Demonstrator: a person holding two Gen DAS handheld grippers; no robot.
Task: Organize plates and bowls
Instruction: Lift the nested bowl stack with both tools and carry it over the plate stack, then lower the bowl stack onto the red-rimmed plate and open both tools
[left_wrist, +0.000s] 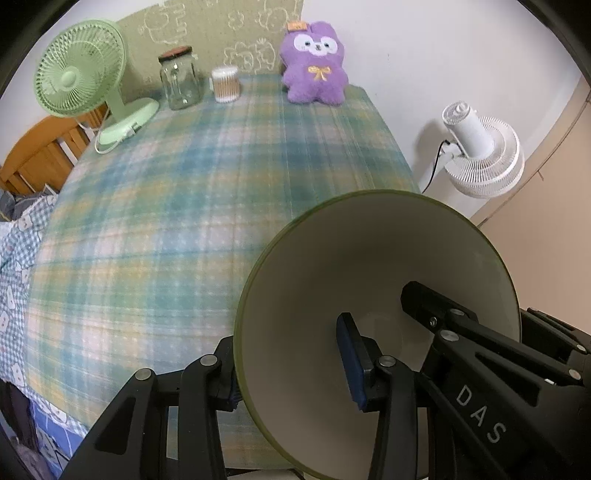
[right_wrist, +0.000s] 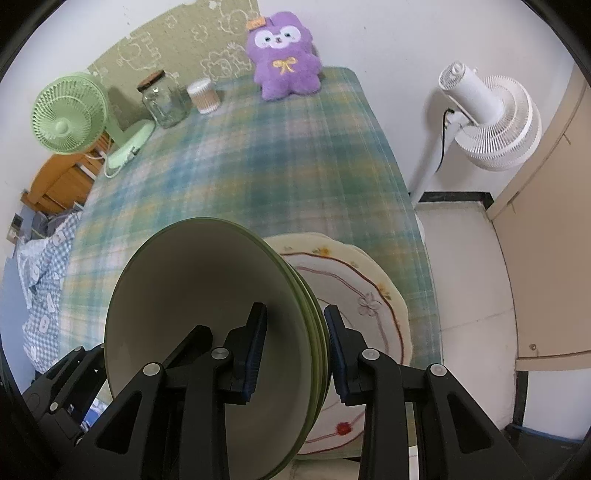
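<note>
Beside one plate (right_wrist: 373, 295), three bowls (right_wrist: 207, 317)

I hold a stack of green-rimmed bowls (right_wrist: 207, 325), cream inside, tilted. Beside it a cream flowered plate (right_wrist: 369, 291) lies flat near the table's right edge.

Green fan (left_wrist: 79, 75), jar (left_wrist: 180, 79), purple plush (left_wrist: 316, 64)

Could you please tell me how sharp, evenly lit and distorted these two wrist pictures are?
Left wrist view: the checked tablecloth looks softly blurred, straight edges bow with the fisheye, and the green bowl is shaded inside. Right wrist view: same bowing and dark round border, the green fan casts a soft shadow on the wall, no strong glare.
</note>
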